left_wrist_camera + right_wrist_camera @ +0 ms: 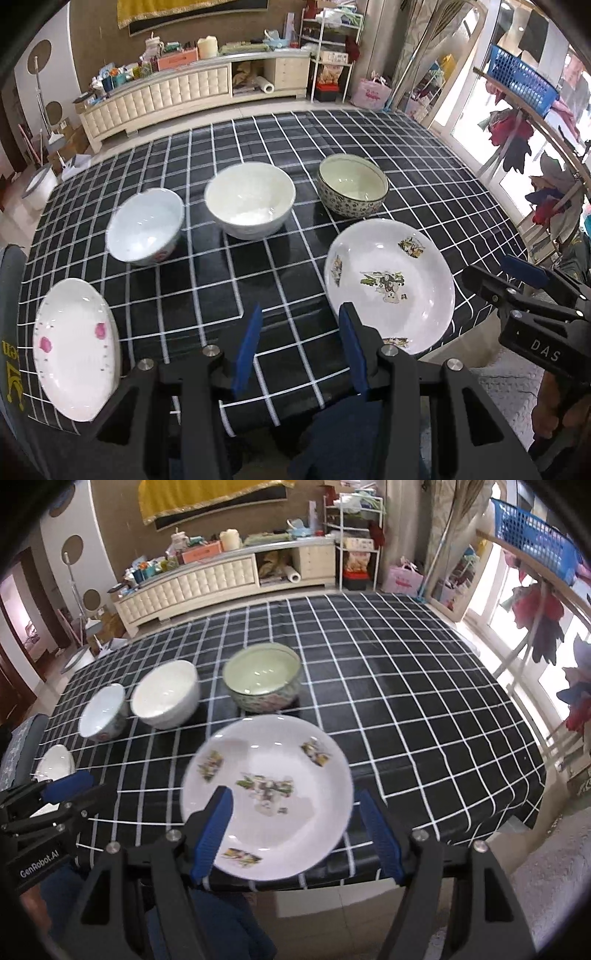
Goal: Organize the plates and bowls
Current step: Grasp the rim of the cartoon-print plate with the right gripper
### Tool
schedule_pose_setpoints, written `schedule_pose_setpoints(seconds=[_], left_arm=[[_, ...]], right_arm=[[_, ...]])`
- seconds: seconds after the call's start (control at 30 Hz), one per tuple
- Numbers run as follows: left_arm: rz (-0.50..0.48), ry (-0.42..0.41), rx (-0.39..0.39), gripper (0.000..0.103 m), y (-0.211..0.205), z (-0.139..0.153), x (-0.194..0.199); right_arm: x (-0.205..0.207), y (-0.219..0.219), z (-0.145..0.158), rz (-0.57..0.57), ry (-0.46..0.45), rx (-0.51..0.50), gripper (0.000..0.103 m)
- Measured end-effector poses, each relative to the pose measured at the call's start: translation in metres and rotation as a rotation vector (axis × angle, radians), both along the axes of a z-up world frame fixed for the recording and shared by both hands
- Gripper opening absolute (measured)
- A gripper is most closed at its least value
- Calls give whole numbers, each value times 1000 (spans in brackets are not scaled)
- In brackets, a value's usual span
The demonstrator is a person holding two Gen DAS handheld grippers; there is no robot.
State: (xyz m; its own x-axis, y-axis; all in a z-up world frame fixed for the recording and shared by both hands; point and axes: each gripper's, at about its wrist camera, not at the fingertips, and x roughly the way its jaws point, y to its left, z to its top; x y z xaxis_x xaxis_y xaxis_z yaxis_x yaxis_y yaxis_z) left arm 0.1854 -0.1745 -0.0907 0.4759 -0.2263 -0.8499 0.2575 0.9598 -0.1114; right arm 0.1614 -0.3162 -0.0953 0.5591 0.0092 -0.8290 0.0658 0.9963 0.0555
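So from left to right on my surface [424, 155], which has a black cloth with a white grid: a glossy oval white plate with pink flowers [74, 350] sits at the near left edge, then a row of three round bowls further back, well apart from each other. There's a thin pale bowl with a pink print [144, 227], a plain smooth white bowl [250, 201], and a speckled-pattern bowl with a greenish inside [353, 189]. In front of that last one is a big round cartoon plate [267, 795], shiny white. My left gripper [301, 350] hangs with fingers apart, holding nothing. My right gripper [301, 834] is spread wide over the cartoon plate's near rim, empty too.
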Motion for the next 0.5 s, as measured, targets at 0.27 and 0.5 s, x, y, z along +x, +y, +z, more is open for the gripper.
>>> schedule_pose_setpoints(seconds=[0.27,0.5], left_arm=[[-10,83,11,41,-25,-35,27],[-6,145,9,41,-40,-67,42]], right_arm=[[19,-24,-32,-13,72,-7,75],[32,-30,-55,7,120,-18,75]])
